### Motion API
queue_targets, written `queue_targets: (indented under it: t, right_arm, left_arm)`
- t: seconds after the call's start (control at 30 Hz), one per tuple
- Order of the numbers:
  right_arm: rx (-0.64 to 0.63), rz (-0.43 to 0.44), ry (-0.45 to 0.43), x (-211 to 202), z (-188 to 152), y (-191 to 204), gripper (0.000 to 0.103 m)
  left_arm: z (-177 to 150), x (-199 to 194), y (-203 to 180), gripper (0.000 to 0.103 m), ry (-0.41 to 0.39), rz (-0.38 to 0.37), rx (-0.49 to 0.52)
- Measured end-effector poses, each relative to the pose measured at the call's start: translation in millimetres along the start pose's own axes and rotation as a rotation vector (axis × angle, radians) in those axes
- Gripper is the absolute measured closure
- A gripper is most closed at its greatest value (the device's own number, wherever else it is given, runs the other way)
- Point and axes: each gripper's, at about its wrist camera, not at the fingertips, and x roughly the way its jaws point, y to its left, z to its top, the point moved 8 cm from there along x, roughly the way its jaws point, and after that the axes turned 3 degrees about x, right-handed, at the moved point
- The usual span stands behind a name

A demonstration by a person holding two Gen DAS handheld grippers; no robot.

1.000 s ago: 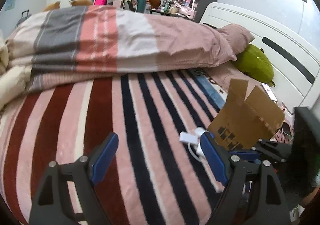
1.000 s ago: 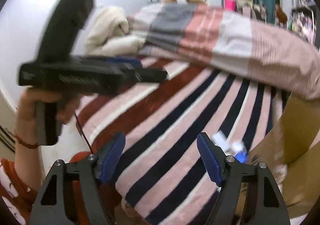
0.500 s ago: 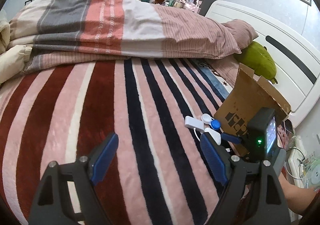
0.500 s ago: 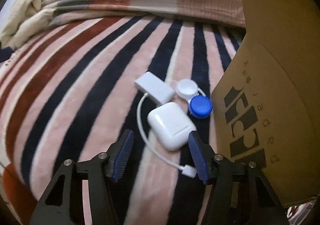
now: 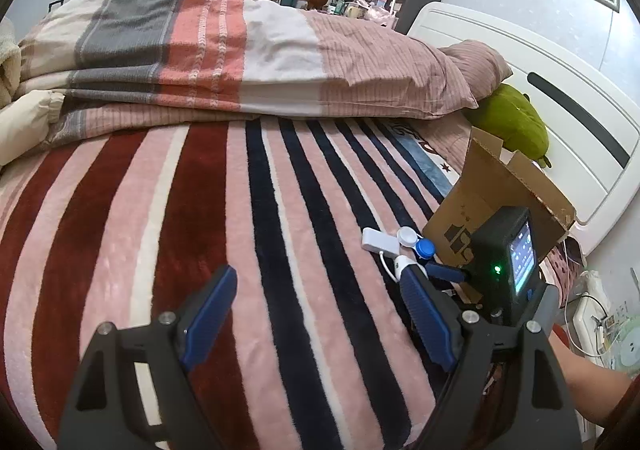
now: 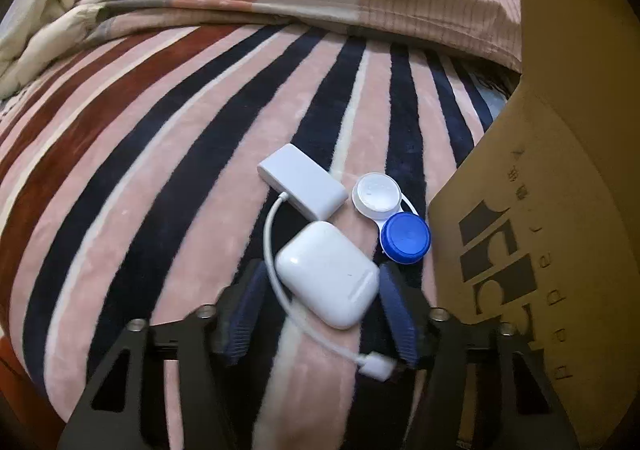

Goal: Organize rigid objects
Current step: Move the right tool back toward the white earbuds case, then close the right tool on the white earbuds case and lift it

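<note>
A white earbud case [image 6: 326,280] lies on the striped blanket [image 6: 168,178], right between the fingers of my right gripper [image 6: 322,274]. The jaws are closing. The right pad [image 6: 394,310] reaches the case's edge, while the left pad [image 6: 244,314] stands off it with the white cable [image 6: 272,234] in the gap. Just beyond lie a white adapter box [image 6: 302,186] and a contact lens case [image 6: 390,216] with one white and one blue cap. My left gripper [image 5: 316,282] hovers open over bare blanket, left of the same small pile [image 5: 400,244].
An open cardboard box [image 6: 560,210] stands at the right of the items, also seen in the left wrist view [image 5: 492,194]. A folded quilt [image 5: 240,62] and a green plush toy [image 5: 516,126] lie at the back by the white headboard [image 5: 560,90].
My right gripper came down from above the bed onto the small items, tilted downward, and its jaws narrowed around the earbud case. The left gripper stayed open and sank slightly.
</note>
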Motion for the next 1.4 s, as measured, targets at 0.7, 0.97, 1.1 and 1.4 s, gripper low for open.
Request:
queue_targets:
  t: [0.7,0.97,1.1,1.4]
  right_arm:
    - [-0.08,0.288,-0.061,-31,-7,39,0.063]
    - [-0.191,0.375,-0.02,-31,-21,71,0.059]
    - [-0.2,0.439,-0.035,-28,-14,73,0.055]
    - [-0.298,0.463,-0.142,-73,9,81,0.063]
  left_arm:
    - [0,-4,0,0.022,0.008,0.025,0.006]
    - [-10,3,9,0.022,0.047,0.054,-0.007]
    - [-14,6,12,0.022,0.061,0.061,-0.018]
    - [4,6,-13,0.022,0.064,-0.074,-0.006]
